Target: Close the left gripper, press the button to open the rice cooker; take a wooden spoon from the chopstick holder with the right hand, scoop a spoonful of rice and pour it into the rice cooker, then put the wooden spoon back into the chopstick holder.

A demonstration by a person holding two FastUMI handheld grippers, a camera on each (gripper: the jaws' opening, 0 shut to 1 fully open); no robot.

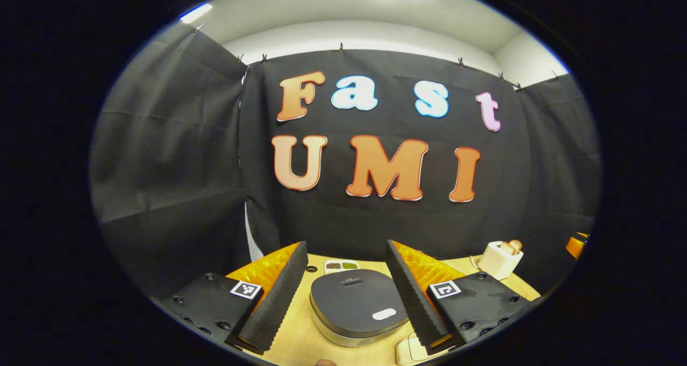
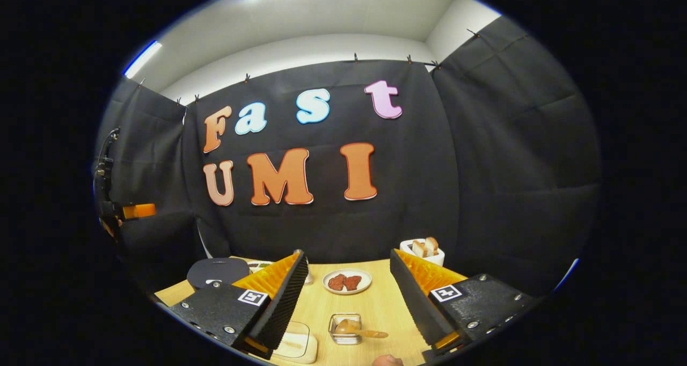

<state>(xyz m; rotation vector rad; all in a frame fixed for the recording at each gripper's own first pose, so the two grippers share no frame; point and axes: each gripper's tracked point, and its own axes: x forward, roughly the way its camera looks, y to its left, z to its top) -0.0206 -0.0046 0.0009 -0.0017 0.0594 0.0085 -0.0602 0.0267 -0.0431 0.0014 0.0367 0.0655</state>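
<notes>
The dark grey rice cooker [image 1: 354, 307] sits lid-down on the wooden table [image 1: 292, 339], with a pale oval button [image 1: 384, 314] near its front. My left gripper [image 1: 346, 247] hangs open above it, one finger to each side, touching nothing. In the right gripper view the cooker [image 2: 217, 272] lies at the far left. My right gripper [image 2: 348, 254] is open and holds nothing. Between and below its fingers stands a small clear chopstick holder [image 2: 337, 338] with the wooden spoon [image 2: 358, 331] in it, handle pointing right.
A white toaster with bread [image 2: 422, 250] stands at the back right, and a plate with dark red pieces [image 2: 347, 281] mid-table. A pale shallow box [image 2: 295, 345] lies left of the holder. Behind the cooker is a divided dish [image 1: 341, 266]. The left gripper [image 2: 131, 211] shows far left.
</notes>
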